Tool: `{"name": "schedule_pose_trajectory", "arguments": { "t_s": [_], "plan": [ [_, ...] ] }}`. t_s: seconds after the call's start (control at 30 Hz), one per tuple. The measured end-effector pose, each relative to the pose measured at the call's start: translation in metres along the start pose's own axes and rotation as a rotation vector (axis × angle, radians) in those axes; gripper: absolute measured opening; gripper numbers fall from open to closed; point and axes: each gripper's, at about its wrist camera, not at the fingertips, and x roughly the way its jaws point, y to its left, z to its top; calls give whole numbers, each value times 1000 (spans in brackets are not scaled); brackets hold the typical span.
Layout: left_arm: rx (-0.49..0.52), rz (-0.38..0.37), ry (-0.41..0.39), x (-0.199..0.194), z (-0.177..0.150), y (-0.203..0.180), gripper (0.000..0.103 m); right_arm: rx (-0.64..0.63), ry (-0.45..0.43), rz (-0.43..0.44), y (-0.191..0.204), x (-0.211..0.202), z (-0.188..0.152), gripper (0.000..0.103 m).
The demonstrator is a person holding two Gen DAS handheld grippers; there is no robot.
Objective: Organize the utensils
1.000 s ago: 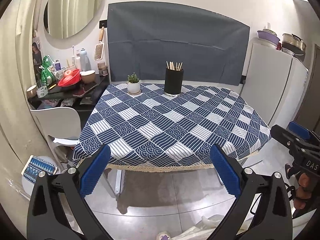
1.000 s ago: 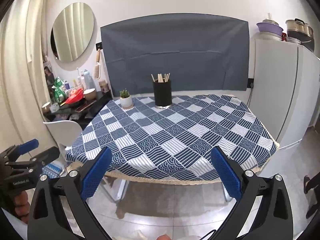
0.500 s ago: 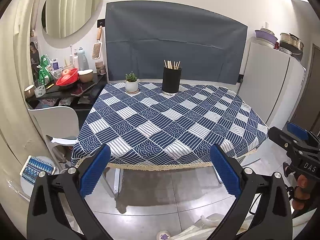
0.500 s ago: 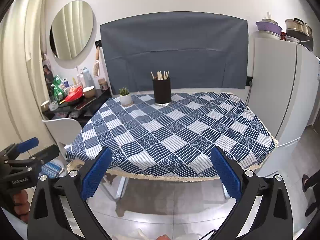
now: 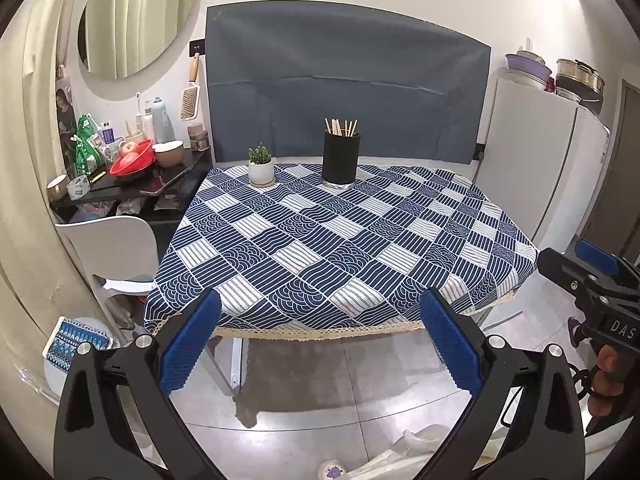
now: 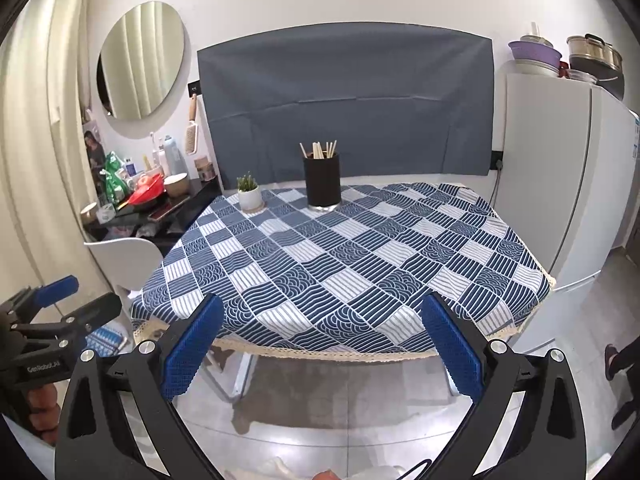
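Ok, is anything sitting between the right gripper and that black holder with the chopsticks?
Nothing visible does. The right gripper is open, short of the table's near edge, and the checked tablecloth is bare up to the black utensil holder. The small potted plant stands left of the holder, off the straight line.

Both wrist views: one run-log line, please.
left gripper: open, empty | right gripper: open, empty | chopsticks: in black holder

Chopstick holder [image 5: 340, 156] on table [image 5: 400, 248], far edge; plant pot [image 5: 261, 168] left.
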Motion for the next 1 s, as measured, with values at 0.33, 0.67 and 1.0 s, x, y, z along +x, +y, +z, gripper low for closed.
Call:
{"name": "schedule_pose_trajectory", "arguments": {
  "t_s": [0.33, 0.67, 1.0],
  "plan": [
    [-8, 7, -2, -1, 1, 1, 97, 2, 5, -7, -1, 2, 1, 95],
    [-1, 1, 1, 0, 1, -2, 97, 2, -3, -10, -3, 0, 1, 95],
    [-5, 4, -4, -1, 1, -6, 97, -9, -4, 0, -6, 1, 2, 95]
  ]
}}
